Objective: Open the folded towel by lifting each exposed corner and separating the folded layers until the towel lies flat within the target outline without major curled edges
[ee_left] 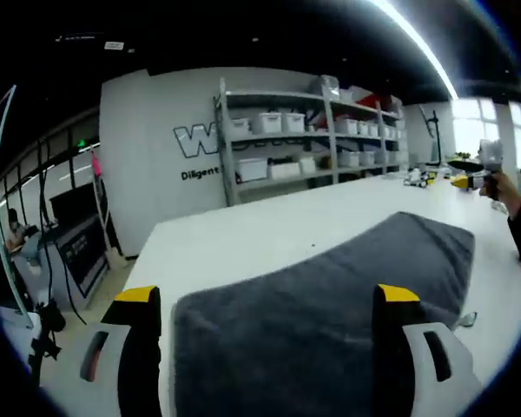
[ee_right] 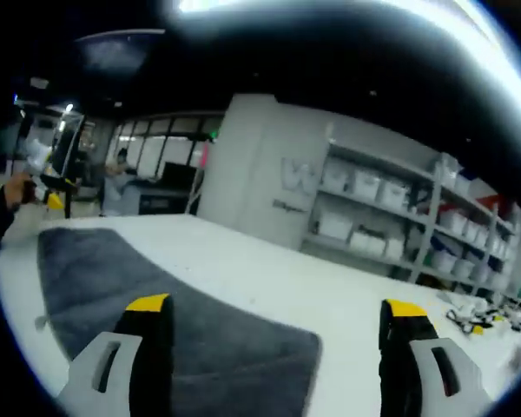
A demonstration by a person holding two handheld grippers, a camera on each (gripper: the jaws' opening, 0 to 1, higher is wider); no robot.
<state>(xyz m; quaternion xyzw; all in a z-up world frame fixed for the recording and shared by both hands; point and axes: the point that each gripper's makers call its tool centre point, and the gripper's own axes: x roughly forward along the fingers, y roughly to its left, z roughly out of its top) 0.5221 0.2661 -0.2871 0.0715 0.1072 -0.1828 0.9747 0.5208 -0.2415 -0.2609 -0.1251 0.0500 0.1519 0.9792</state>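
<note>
Notably, a wall logo (ee_left: pixel 207 139) is legible in the left gripper view, dark windows (ee_right: pixel 148 156) in the right gripper view. Both jaws are held released above the grey towel (ee_left: pixel 330 304) on the white bench (ee_left: pixel 243 234), before storage shelves (ee_right: pixel 391 226).

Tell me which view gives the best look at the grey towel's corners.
The right gripper view: the grey towel lies across the white table with its near right corner and long edge in plain sight. The left gripper view shows the towel larger between open jaws, with its far end visible, but the near corners are cut off.
</note>
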